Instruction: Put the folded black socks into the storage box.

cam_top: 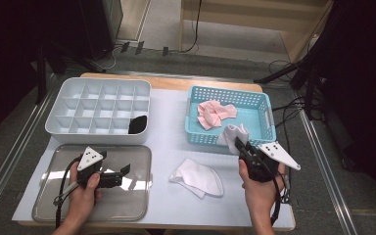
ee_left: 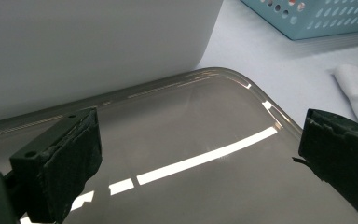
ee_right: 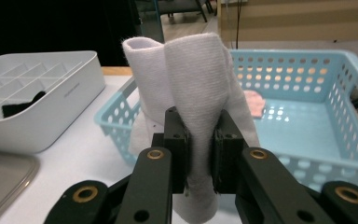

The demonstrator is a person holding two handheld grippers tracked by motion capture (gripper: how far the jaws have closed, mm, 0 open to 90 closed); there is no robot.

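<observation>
My right gripper (cam_top: pixel 238 144) (ee_right: pixel 200 140) is shut on a white sock (cam_top: pixel 233 133) (ee_right: pixel 191 84), which hangs folded between its pads just in front of the blue basket (cam_top: pixel 262 100) (ee_right: pixel 307 70). A pink sock (cam_top: pixel 215 113) (ee_right: pixel 254 102) lies inside that basket. Another white sock (cam_top: pixel 198 177) (ee_left: pixel 356 88) lies flat on the table in front of the basket. My left gripper (cam_top: pixel 125 170) (ee_left: pixel 198 149) stands open over the shiny metal tray (cam_top: pixel 49 208) (ee_left: pixel 191 126), with nothing between its jaws.
A white divided organiser box (cam_top: pixel 100 85) (ee_left: pixel 98 42) (ee_right: pixel 56 98) stands at the back left, with a black sock (cam_top: pixel 138 124) (ee_right: pixel 21 105) in its front right compartment. The table's white mat (cam_top: pixel 169 132) runs between the box and the basket.
</observation>
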